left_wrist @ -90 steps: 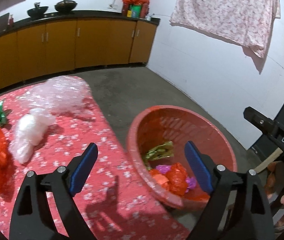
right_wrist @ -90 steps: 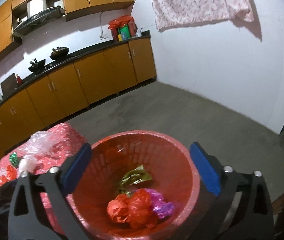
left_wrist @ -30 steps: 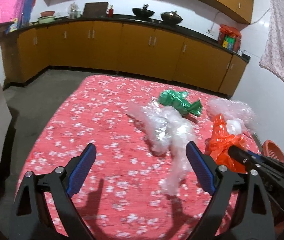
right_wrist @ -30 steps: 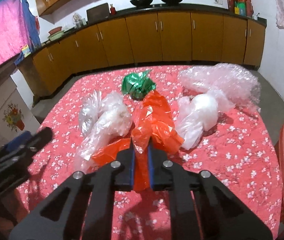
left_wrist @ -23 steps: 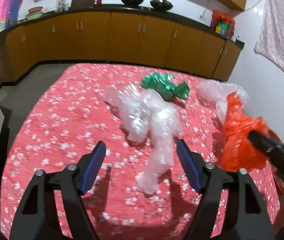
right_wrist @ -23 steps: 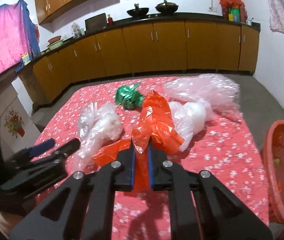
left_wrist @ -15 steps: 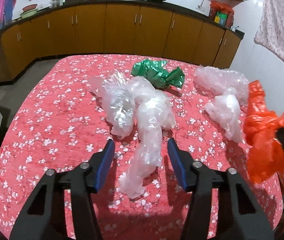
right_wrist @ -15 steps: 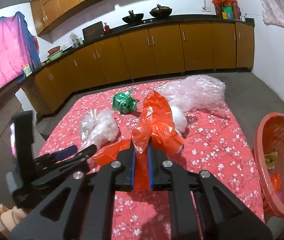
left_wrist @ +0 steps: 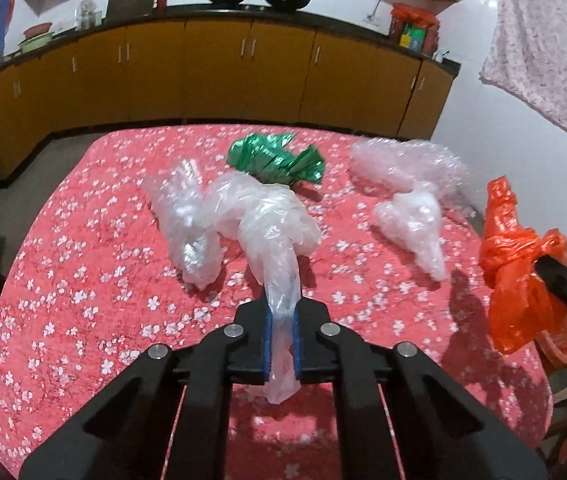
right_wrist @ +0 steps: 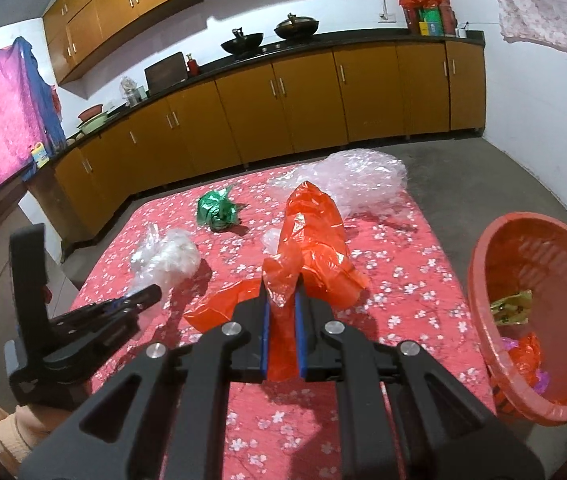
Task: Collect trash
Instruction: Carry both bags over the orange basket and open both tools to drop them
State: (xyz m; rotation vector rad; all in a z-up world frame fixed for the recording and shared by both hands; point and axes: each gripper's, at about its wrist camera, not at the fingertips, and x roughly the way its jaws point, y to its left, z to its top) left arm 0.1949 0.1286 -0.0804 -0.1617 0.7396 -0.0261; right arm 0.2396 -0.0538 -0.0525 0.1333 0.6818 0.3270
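My left gripper [left_wrist: 281,312] has its jaws closing, and the blue pads press on the twisted tail of a clear plastic bag [left_wrist: 267,220] that lies on the red flowered tablecloth [left_wrist: 83,240]. The right gripper [right_wrist: 282,300] is shut on an orange plastic bag [right_wrist: 315,232] and holds it above the cloth. In the left wrist view that orange bag [left_wrist: 519,280] hangs at the right edge. The red trash basket [right_wrist: 479,264] stands off the table's right end, with several wrappers inside.
A green foil wrapper [left_wrist: 271,156], a sheet of bubble wrap [left_wrist: 403,160] and a small white bag [left_wrist: 415,216] lie further back on the table. Brown kitchen cabinets [right_wrist: 315,100] line the far wall. A grey floor surrounds the table.
The left gripper went from wide open to shut on the clear bag's tail. The right gripper carried the orange bag up and to the right, bringing the basket into its view.
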